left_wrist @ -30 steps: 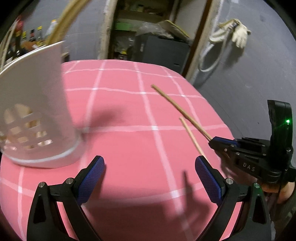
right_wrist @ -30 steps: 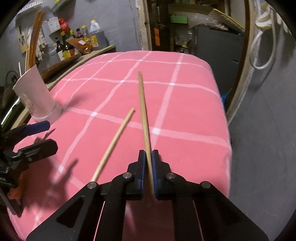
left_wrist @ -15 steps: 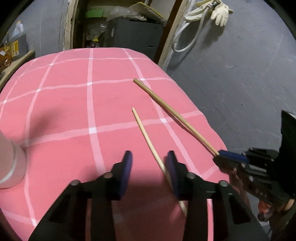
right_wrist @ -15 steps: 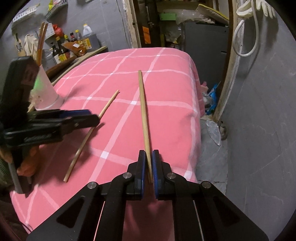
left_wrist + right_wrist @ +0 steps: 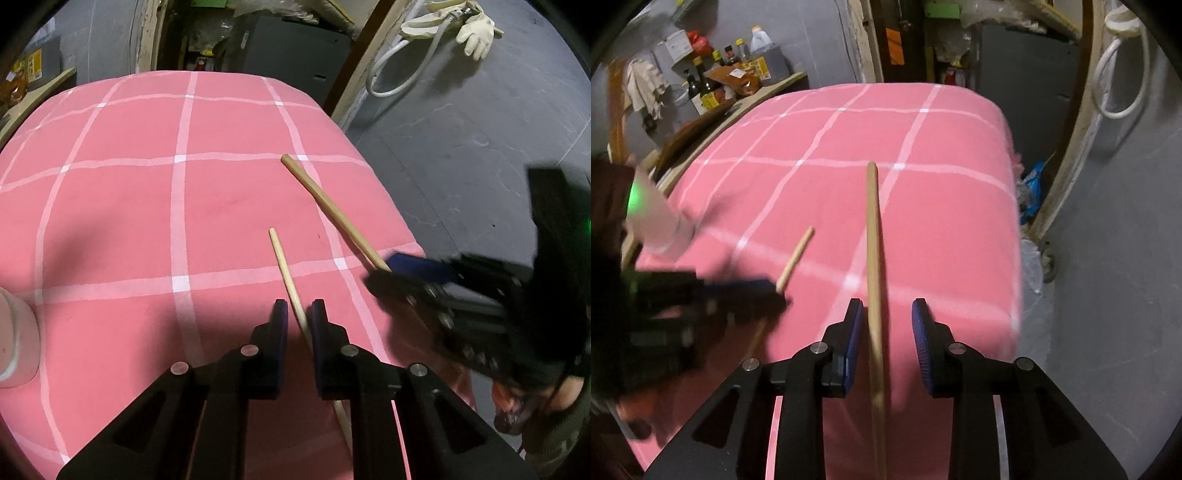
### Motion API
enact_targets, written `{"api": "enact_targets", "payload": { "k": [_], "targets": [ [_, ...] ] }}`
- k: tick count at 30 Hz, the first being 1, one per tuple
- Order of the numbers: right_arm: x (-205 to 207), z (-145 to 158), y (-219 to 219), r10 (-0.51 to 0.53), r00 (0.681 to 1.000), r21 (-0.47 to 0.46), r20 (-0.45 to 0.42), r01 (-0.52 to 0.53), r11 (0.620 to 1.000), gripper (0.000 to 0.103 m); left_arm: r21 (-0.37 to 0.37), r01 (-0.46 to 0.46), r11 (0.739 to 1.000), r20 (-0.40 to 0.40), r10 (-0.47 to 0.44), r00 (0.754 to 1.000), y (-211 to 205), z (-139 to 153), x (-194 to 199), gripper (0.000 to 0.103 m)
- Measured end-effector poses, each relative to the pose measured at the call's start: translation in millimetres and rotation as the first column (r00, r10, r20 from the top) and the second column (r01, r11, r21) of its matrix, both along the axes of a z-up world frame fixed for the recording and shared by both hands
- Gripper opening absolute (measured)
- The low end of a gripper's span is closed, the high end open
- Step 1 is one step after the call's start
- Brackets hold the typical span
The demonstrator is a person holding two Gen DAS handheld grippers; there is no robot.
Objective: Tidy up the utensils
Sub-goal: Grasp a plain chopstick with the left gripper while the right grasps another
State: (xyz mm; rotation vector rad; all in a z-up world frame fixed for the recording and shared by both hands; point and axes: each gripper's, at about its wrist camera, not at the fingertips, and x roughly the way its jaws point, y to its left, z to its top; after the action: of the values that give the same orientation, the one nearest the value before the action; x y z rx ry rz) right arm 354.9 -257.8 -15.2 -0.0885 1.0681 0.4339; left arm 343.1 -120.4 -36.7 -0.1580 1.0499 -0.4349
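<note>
A thin wooden chopstick (image 5: pixel 284 266) lies on the pink checked tablecloth (image 5: pixel 129 221). My left gripper (image 5: pixel 299 314) straddles its near part. Its jaws are closing, and narrow gaps still show beside the stick. A thicker wooden stick (image 5: pixel 872 229) lies to the right, running between the jaws of my right gripper (image 5: pixel 888 314). Those jaws are opening and the pads stand clear of it. The other view shows that stick (image 5: pixel 332 206) and the blurred right gripper (image 5: pixel 406 269). The white slotted holder (image 5: pixel 14 339) stands at the far left.
The table's right edge drops to a grey floor (image 5: pixel 461 147). A shelf with bottles (image 5: pixel 713 85) stands beyond the table's left side. A hose and a glove (image 5: pixel 476 33) hang on the wall. The blurred left gripper (image 5: pixel 757 288) reaches over the thin chopstick (image 5: pixel 798 254).
My left gripper swung right from beside the holder to over the thin chopstick, and its jaws narrowed from wide apart. The right jaws parted from the thick stick they had clamped.
</note>
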Motion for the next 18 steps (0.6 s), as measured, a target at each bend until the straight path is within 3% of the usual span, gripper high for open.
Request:
{"api": "enact_targets", "payload": {
  "k": [5,7,12,18],
  "targets": [
    [22,-2,12,0.001,0.999,0.009,-0.04,-0.001,1.0,0.024,-0.006,-0.007,1.0,-0.009,0.006,1.0,0,2,-3,0.005],
    [23,-2,12,-0.015,0.999,-0.004,-0.037,0.015,1.0,0.007,-0.013,-0.01,1.0,-0.013,0.01,1.0,3,2,-3,0.003],
    [11,0,6,-0.045,0.998,0.054,-0.043,0.048,0.997,0.006,-0.019,0.0,1.0,-0.006,0.0,1.0,4,4,-12,0.002],
    [-25,28,-1,-0.092,0.993,0.186,0.07,0.078,0.979,0.005,-0.052,-0.013,0.999,0.058,0.016,0.998,18,17,-35,0.002]
  ]
}}
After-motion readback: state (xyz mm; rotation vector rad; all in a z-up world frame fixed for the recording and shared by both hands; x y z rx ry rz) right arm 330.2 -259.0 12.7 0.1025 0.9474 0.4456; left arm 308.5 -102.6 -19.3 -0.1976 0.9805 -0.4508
